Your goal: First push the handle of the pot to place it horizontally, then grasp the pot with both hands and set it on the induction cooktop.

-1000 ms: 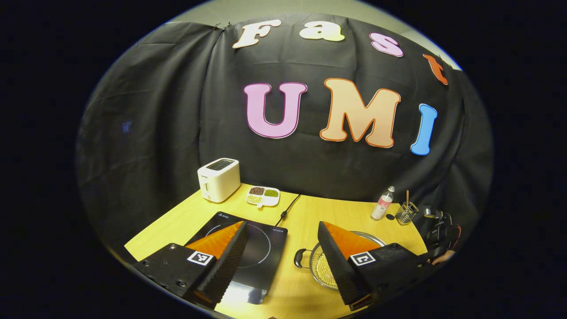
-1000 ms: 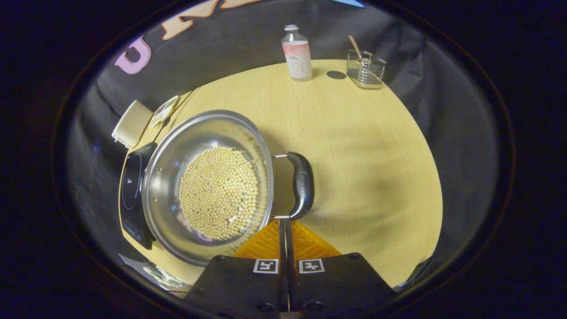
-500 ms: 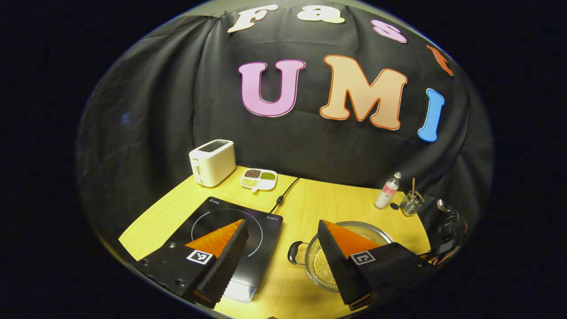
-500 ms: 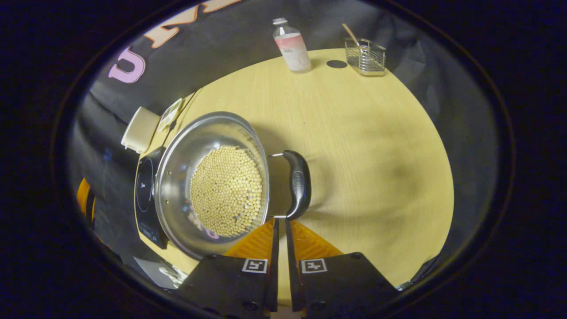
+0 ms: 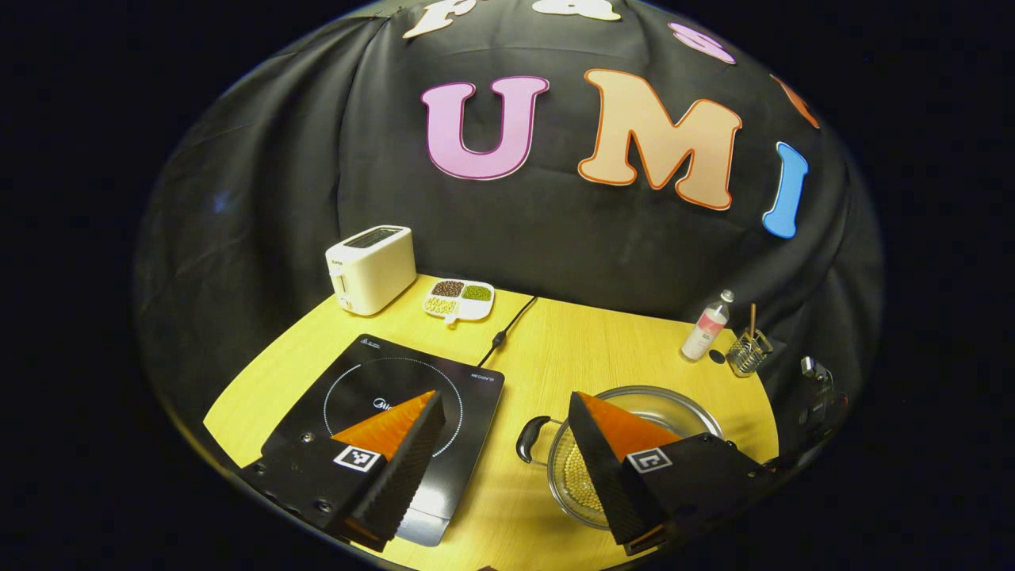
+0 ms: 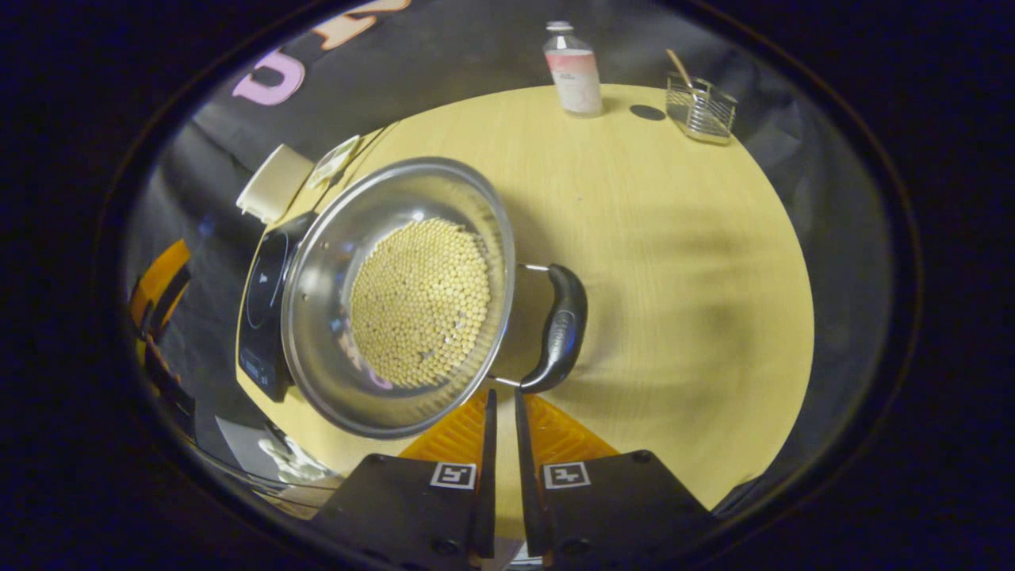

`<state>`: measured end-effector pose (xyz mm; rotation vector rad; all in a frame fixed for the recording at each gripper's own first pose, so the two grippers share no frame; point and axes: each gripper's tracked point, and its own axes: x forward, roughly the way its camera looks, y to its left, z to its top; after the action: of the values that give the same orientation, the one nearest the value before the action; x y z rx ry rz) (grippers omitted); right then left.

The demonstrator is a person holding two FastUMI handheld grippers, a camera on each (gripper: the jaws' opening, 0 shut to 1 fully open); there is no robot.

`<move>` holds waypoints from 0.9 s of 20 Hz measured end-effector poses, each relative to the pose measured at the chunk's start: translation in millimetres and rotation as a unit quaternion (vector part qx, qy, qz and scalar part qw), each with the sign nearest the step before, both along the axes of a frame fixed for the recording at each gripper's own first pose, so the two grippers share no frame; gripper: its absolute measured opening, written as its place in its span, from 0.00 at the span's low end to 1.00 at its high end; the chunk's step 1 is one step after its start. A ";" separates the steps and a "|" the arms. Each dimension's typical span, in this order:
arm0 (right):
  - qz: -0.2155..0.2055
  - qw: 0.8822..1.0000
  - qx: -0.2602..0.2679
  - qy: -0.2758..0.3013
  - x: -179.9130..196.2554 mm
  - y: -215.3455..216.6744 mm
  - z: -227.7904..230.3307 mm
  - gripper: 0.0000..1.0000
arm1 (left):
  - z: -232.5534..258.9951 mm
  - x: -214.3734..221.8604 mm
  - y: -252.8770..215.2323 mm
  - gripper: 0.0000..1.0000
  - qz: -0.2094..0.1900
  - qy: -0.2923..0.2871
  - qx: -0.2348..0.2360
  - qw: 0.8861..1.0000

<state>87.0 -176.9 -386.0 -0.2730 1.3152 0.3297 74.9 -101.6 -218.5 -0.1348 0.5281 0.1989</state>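
A steel pot point(image 6: 333, 317) of pale beans point(image 6: 420, 301) stands on the yellow table point(image 6: 674, 262), right of the black induction cooktop point(image 6: 266, 317). Its near black handle point(image 6: 561, 329) lies just beyond my right gripper point(image 6: 503, 394). That gripper's fingers stand a narrow gap apart, touching nothing. In the left gripper view my left gripper point(image 5: 503, 396) hangs wide open above the table. One finger is over the cooktop point(image 5: 388, 381) and the other over the pot point(image 5: 682, 404). The pot's other handle point(image 5: 530, 438) points toward the cooktop.
A white toaster point(image 5: 371, 268) and a divided dish point(image 5: 460, 300) stand at the back left, with a cable point(image 5: 507, 333) running to the cooktop. A small bottle point(image 6: 572, 70), a dark cap point(image 6: 648, 113) and a wire holder point(image 6: 702, 107) stand at the back right.
My right gripper's fingers have parted from shut to a narrow gap. The left gripper has shifted, so the cooktop and the pot now lie farther up its view.
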 end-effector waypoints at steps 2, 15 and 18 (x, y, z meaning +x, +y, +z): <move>0.043 0.997 -0.056 0.009 -11.2 -16.6 -12.1 0.19 | -1.0 -0.2 -1.1 0.97 -0.001 -0.001 0.000 1.000; -0.189 0.976 0.103 -0.007 14.4 -22.7 38.1 0.84 | -58.1 17.0 -15.2 0.97 -0.116 0.081 0.018 0.990; -0.208 0.969 0.134 -0.016 32.8 -12.1 46.9 0.94 | -76.1 23.8 -14.0 0.97 -0.136 0.110 0.016 0.984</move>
<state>119.8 -189.0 -339.1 0.2247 1.2448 0.1431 98.7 -115.6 -294.6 -0.0083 0.7566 -0.0459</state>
